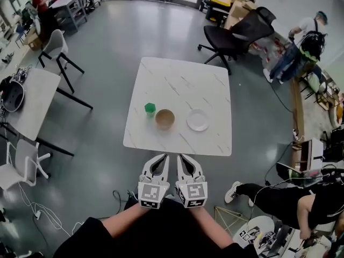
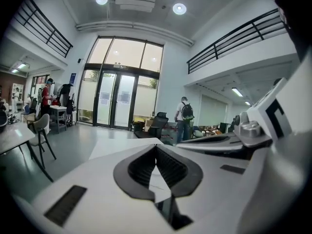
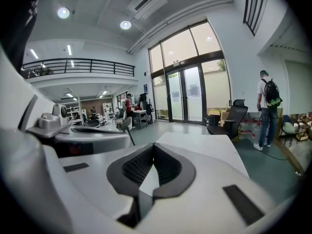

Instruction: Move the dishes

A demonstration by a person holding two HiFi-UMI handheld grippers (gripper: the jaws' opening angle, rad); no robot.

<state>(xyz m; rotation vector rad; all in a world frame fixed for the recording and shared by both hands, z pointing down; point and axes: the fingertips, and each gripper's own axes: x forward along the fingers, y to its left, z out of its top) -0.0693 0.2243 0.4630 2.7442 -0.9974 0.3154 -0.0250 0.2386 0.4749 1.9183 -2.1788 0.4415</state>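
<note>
While my left gripper (image 1: 161, 157) and right gripper (image 1: 183, 157) sit closed and empty, the table (image 1: 177, 85) bears one green cup (image 1: 150, 108), one wooden bowl (image 1: 165, 119), one white plate (image 1: 198, 120).

A white marble table (image 1: 180, 79) holds a row near its front edge: a small green object (image 1: 150, 108), possibly a cup, a brown bowl (image 1: 165, 119) just beside it, and a white plate (image 1: 197, 120). The left gripper (image 1: 163, 157) and right gripper (image 1: 181, 157) hover side by side short of the table, jaws together.
</note>
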